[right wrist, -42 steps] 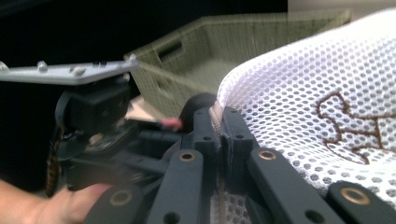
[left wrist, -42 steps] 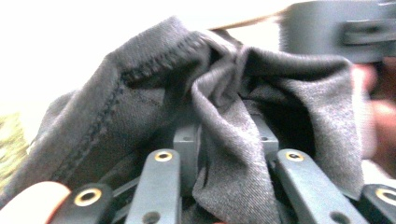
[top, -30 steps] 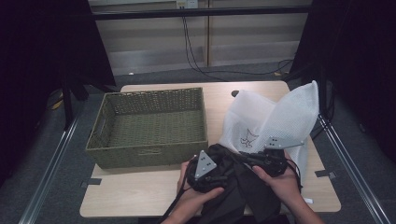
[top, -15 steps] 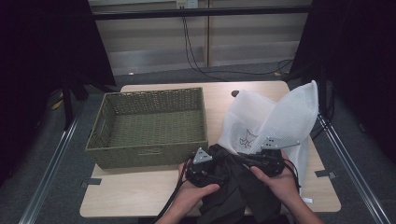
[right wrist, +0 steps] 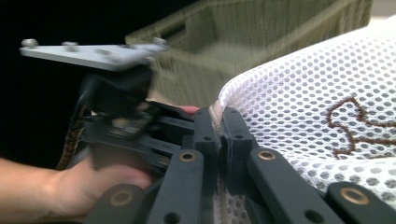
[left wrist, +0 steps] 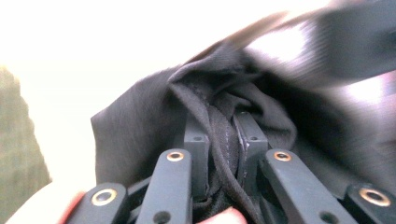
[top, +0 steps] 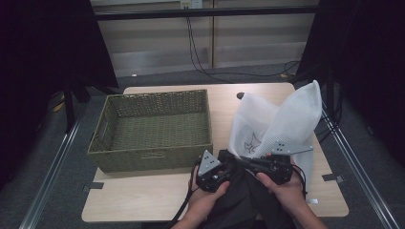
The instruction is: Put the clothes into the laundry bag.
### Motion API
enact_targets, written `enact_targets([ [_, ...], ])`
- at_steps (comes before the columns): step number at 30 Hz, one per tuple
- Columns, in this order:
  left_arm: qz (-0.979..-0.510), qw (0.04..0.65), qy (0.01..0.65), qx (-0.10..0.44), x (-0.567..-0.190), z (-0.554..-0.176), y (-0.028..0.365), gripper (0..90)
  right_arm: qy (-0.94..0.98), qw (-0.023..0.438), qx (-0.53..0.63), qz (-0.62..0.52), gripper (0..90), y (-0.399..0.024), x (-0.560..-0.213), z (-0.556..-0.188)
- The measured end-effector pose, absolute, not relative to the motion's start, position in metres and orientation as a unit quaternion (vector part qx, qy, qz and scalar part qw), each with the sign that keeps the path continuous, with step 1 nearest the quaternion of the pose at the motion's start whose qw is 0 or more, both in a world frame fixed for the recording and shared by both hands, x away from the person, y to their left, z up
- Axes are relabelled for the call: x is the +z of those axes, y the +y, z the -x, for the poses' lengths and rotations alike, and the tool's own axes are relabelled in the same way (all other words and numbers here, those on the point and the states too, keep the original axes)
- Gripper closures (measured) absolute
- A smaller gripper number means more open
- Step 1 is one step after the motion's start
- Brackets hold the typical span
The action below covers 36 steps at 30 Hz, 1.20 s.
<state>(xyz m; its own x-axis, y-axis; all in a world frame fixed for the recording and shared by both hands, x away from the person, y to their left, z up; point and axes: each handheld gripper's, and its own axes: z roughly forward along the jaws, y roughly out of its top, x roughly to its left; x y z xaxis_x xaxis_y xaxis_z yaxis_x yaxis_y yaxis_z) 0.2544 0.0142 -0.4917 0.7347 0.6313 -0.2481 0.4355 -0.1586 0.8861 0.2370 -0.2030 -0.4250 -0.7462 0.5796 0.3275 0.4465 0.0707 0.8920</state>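
A black garment (top: 239, 200) lies bunched at the table's front edge, between the person's hands. My left gripper (top: 228, 167) has just been closing its jaws, and in the left gripper view a fold of the black garment (left wrist: 140, 121) is pinched between the pads of my left gripper (left wrist: 223, 137). A white mesh bag (top: 286, 124) stands up at the right. My right gripper (top: 246, 163) points left, and in its own view my right gripper (right wrist: 220, 128) is shut on the beige-trimmed edge of the mesh bag (right wrist: 317, 107).
An olive woven basket (top: 150, 160) with nothing in it sits at the table's left half, close to the left hand. Bare tabletop (top: 133, 200) runs along the front left. Cables hang behind the table.
The left gripper has tilted and sunk slightly onto the black garment. The right gripper and the mesh bag have stayed put.
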Motion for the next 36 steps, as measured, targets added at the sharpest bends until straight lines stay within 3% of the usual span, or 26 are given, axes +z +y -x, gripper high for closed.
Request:
enact_targets([
  [2,-0.764,0.520,0.375,0.073,-0.503,-0.256,0.012,77.1,0.737,0.048,0.572,-0.357,86.9,-0.200,-0.432,-0.238],
  [3,-0.764,0.523,0.369,0.073,-0.502,-0.257,0.011,73.6,0.760,0.040,0.541,-0.358,86.8,-0.193,-0.448,-0.240],
  [7,-0.778,0.526,0.336,0.063,-0.488,-0.257,0.026,60.7,0.757,0.053,0.544,-0.359,86.7,-0.193,-0.450,-0.242],
  [11,-0.783,0.529,0.324,0.055,-0.478,-0.259,0.039,30.7,0.749,0.069,0.551,-0.361,86.2,-0.202,-0.444,-0.241],
  [13,-0.793,0.516,0.321,0.046,-0.473,-0.261,0.047,16.5,0.746,0.083,0.552,-0.364,81.4,-0.207,-0.439,-0.240],
  [14,-0.812,0.493,0.311,0.041,-0.473,-0.262,0.051,13.1,0.747,0.106,0.549,-0.361,72.5,-0.210,-0.433,-0.236],
  [15,-0.812,0.493,0.311,0.041,-0.473,-0.262,0.051,11.4,0.747,0.106,0.549,-0.361,72.5,-0.210,-0.433,-0.236],
  [16,-0.818,0.485,0.307,0.026,-0.474,-0.260,0.051,8.6,0.748,0.127,0.542,-0.361,64.7,-0.214,-0.428,-0.232],
  [19,-0.829,0.476,0.293,0.017,-0.475,-0.257,0.045,6.4,0.754,0.143,0.522,-0.372,60.0,-0.221,-0.428,-0.228],
  [26,-0.843,0.470,0.259,0.039,-0.467,-0.240,0.024,3.3,0.778,0.149,0.489,-0.366,47.3,-0.234,-0.433,-0.208],
  [28,-0.838,0.480,0.255,0.040,-0.461,-0.237,0.021,4.9,0.785,0.164,0.463,-0.376,59.9,-0.234,-0.438,-0.209],
  [30,-0.835,0.487,0.252,0.031,-0.459,-0.236,0.017,5.2,0.787,0.162,0.460,-0.378,64.1,-0.235,-0.441,-0.211],
  [33,-0.838,0.489,0.241,0.023,-0.462,-0.238,0.006,5.0,0.763,0.123,0.497,-0.395,86.7,-0.244,-0.447,-0.220],
  [36,-0.845,0.474,0.245,0.025,-0.473,-0.241,-0.011,4.4,0.747,0.102,0.521,-0.401,88.1,-0.247,-0.448,-0.227],
])
